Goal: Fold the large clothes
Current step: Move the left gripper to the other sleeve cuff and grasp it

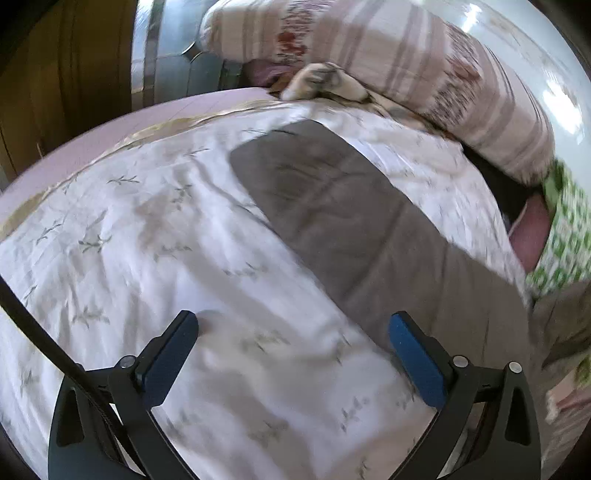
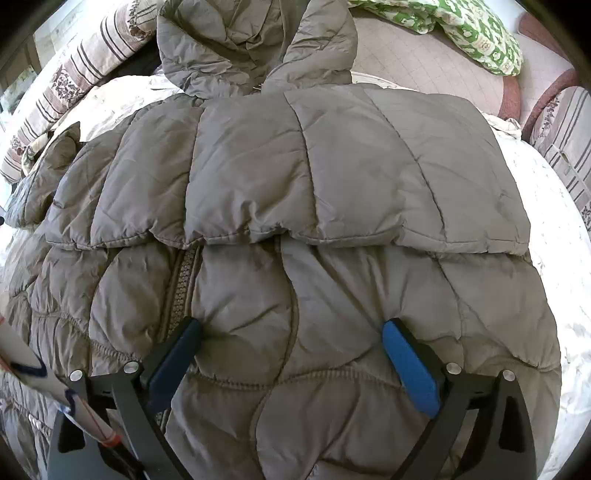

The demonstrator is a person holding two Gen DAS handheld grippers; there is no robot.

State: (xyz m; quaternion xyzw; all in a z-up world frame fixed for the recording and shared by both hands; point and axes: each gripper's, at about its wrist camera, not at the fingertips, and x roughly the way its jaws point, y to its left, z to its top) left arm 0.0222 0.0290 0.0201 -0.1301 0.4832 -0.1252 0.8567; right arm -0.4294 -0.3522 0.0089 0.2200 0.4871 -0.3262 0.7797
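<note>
A grey-brown quilted puffer jacket (image 2: 295, 177) lies spread on the bed, its hood (image 2: 236, 40) at the far end and one flap folded across the body. A zipper (image 2: 183, 284) runs down on the left. My right gripper (image 2: 291, 326) stands wide open just over the jacket's lower part, with puffy fabric between the blue pads (image 2: 406, 365) but not pinched. In the left wrist view a long part of the jacket (image 1: 343, 221) stretches from the middle to the right. My left gripper (image 1: 293, 328) is open above the white sheet (image 1: 147, 240), left of the jacket, holding nothing.
Striped pillows (image 1: 424, 70) are heaped at the head of the bed, and a green-patterned cushion (image 2: 476, 33) lies beyond the hood. A wooden wardrobe (image 1: 55, 92) stands past the bed's edge. A black cable (image 1: 44, 332) crosses the left view. A paper tag (image 2: 44, 384) hangs lower left.
</note>
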